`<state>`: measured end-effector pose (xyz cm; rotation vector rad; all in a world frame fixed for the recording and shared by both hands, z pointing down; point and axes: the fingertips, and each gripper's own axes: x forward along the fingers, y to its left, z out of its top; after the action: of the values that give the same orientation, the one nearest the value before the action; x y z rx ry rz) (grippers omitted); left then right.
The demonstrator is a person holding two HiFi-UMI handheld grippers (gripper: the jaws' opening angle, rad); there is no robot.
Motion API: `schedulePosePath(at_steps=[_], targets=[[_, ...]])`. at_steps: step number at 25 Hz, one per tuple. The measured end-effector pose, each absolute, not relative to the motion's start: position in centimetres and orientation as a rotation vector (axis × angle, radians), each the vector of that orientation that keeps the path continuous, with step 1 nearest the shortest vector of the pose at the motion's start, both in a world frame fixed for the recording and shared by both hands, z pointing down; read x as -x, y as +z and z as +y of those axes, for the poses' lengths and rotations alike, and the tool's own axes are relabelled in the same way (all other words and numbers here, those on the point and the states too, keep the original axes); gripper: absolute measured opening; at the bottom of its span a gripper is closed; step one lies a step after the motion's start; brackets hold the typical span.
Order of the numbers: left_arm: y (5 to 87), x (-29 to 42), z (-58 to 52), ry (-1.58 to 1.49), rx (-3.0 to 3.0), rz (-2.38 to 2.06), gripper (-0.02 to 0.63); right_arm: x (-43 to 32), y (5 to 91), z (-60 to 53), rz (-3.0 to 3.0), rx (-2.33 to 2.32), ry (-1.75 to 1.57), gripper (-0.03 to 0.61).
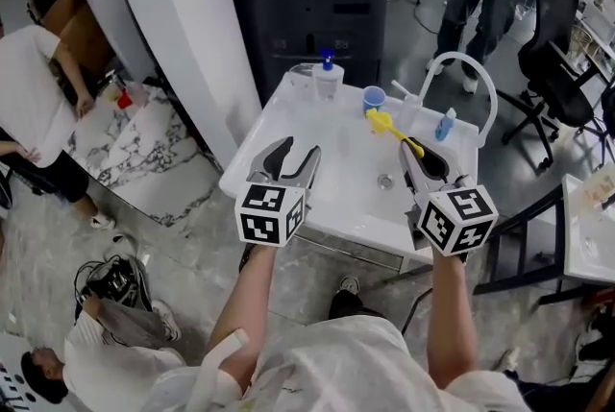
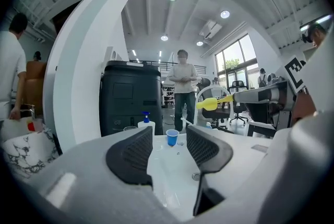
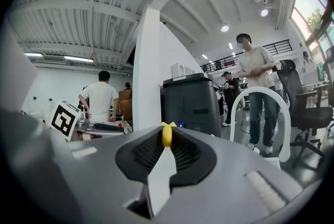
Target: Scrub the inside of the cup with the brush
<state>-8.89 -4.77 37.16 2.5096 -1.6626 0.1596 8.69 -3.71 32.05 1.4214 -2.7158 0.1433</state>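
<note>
White counter [image 1: 336, 180] with a blue cup [image 1: 374, 99] fronts a black bin [image 1: 307, 7].

Both my forearms [image 1: 252, 290] reach forward side by side, well apart, each ending behind its marker cube [image 1: 270, 213]. My left tongs [image 1: 299, 149] point ahead, almost level, with the jaws standing apart and nothing between the pads. My right tongs [image 1: 415, 151] point the same way, pinched together on the thin yellow handle of the brush [image 1: 392, 131].
</note>
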Motion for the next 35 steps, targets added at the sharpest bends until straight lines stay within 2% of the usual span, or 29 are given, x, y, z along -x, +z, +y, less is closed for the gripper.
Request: schedulePosePath(at_steps=[17, 35], targets=[[38.9, 2.5, -19.3, 0.236, -2.5, -1.591, 0.222, -14.0, 34.0, -18.6, -2.704, -1.43, 0.251, 0.035], [39.8, 0.8, -25.1, 0.268, -2.595, -1.464, 0.225, -13.6, 35.7, -22.9, -2.676, -1.481, 0.293, 0.035]])
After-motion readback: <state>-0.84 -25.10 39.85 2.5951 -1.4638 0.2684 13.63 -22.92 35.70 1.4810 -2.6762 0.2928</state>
